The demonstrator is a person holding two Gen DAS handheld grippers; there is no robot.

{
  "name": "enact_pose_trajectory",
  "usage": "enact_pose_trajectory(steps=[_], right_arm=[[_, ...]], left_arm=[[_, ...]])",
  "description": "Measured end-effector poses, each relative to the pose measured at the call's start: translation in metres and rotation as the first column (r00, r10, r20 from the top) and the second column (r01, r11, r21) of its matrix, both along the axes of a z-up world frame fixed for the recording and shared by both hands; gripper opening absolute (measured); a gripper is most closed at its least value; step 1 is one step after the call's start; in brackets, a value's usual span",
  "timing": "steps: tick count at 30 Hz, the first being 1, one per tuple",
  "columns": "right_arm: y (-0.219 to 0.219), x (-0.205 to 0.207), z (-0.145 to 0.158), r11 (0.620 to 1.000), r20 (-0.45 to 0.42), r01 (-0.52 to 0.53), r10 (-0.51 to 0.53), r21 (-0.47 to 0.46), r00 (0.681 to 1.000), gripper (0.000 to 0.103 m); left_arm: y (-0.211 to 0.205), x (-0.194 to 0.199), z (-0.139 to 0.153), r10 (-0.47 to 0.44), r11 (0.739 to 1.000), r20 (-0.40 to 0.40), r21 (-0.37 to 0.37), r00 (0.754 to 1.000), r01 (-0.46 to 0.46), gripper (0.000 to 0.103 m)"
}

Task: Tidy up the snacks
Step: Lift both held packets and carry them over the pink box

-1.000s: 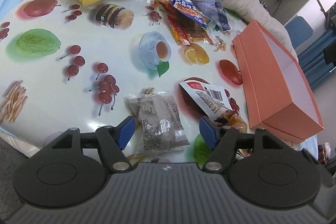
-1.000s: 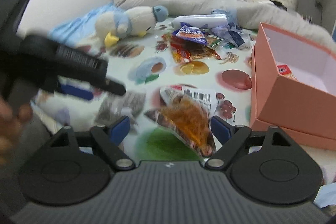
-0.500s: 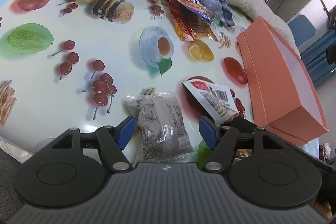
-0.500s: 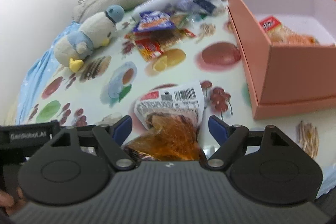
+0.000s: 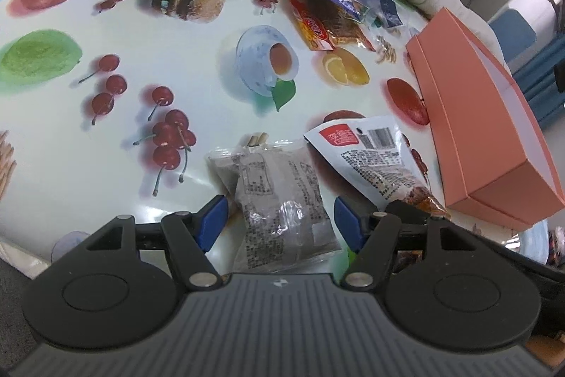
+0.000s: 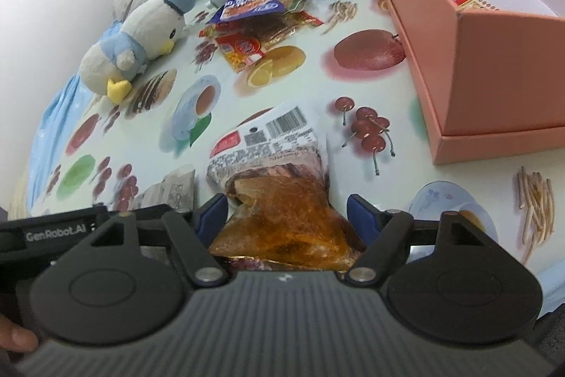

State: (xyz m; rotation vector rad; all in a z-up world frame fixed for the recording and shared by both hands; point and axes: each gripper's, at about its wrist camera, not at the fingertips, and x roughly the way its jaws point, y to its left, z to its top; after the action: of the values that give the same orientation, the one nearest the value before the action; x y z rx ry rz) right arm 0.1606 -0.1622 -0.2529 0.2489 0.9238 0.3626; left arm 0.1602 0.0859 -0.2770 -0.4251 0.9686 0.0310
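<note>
Bare worktop [image 5: 106, 143] lies open toward nine o'clock; the orange box [image 5: 469, 115] walls off three o'clock, a snack heap [image 5: 328, 13] crowds twelve.

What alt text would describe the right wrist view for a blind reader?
The right tongs, jaws apart, straddle a clear packet of orange-brown snack on a fruit-printed tablecloth. An open salmon-pink cardboard box stands at right.

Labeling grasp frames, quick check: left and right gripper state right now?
Left gripper: open, astride the grey snack packet, pads clear of it.
Right gripper: jaws just closing around the orange snack packet; not clamped yet.
</note>
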Motion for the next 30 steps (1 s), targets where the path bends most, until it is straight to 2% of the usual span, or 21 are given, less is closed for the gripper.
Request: enact_pose_trajectory(steps=[3,5,7,15,23,30], right_arm=[[0.002,0.001,-0.002,1.0,-0.011,-0.01,0.01,0.003,1.0,0.069],[0.002,0.001,-0.001,1.0,-0.01,-0.01,0.01,0.006,1.0,0.066],[0.003,0.0,0.001,1.0,-0.006,-0.011,0.011,0.004,1.0,0.063],[-0.001,-0.01,0.01,1.0,0.024,0.001,0.0,-0.015,1.0,0.059],[-0.018,-0.03,0.03,1.0,0.061,0.021,-0.02,-0.001,0.998,0.059],[-0.025,-0.05,0.054,1.0,0.12,-0.004,0.004,-0.005,0.993,0.059]], left_arm=[[-0.002,0.004,-0.002,-0.013,1.0,0.005,0.014,1.0,0.012,0.071],[-0.004,0.006,-0.002,-0.019,0.999,0.01,0.037,1.0,0.018,0.063],[-0.006,0.007,-0.002,-0.028,0.998,0.015,0.053,0.999,0.028,0.062],[-0.011,0.0,0.012,-0.04,0.997,0.033,0.07,0.999,0.038,0.051],[-0.021,-0.014,0.036,-0.045,0.996,0.062,0.085,0.997,0.04,0.048],[-0.029,-0.029,0.061,-0.052,0.996,0.107,0.071,0.993,0.044,0.048]])
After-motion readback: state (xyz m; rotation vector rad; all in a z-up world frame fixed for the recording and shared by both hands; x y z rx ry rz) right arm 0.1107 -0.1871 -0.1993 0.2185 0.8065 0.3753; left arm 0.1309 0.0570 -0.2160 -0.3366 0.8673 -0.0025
